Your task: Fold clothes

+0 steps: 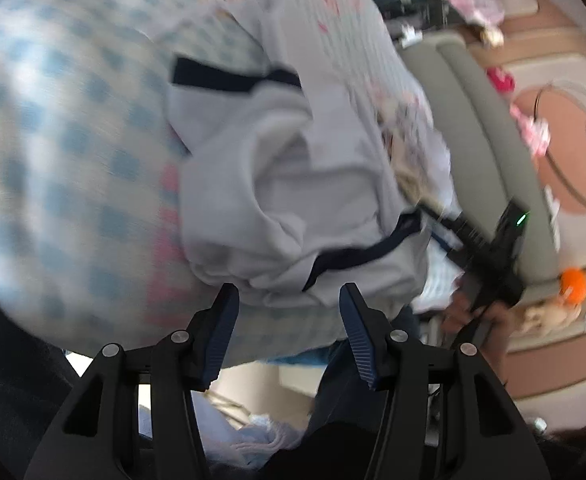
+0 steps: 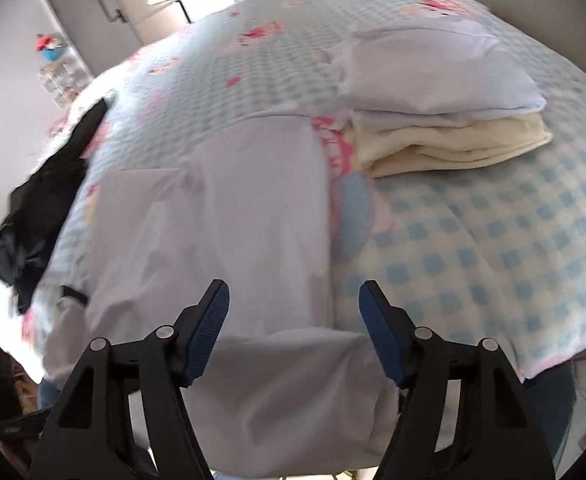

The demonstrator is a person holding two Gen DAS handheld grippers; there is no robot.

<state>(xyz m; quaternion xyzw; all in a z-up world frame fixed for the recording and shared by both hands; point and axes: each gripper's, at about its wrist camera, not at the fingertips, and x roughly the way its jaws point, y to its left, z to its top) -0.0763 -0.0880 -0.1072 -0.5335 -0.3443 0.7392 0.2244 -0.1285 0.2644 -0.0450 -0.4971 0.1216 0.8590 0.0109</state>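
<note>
Left gripper (image 1: 289, 300): jaws apart, nothing btwn the blue pads (image 1: 223, 332); tips hover just at the near edge of a pale lilac-grey garment (image 1: 277, 184) w/ dark navy trim. The garment lies crumpled on a blue-and-white checked bedspread (image 1: 65, 168) w/ pink cartoon prints. Whether the tips touch the cloth can't be told; frame is blurred.

In the same view, right of the garment, a hand (image 1: 459, 312) holds the other black gripper unit, green light showing. Further right: a grey-green padded bed edge (image 1: 489, 136), then floor w/ an orange item (image 1: 573, 284).

Right gripper (image 2: 294, 300): also open, pads clear of fabric, hanging above the same lilac garment (image 2: 253, 220), which here spreads flatter across the bedspread (image 2: 493, 248) and drapes over the near bed edge under the jaws.

Beyond it, to the right, a stack of folded clothes (image 2: 445, 120) sits on the bedspread: pale lilac piece on top, cream piece beneath. At left, a black garment (image 2: 41, 208) lies bunched at the bed's side. Far back: a grey door (image 2: 105, 12) and wall.
</note>
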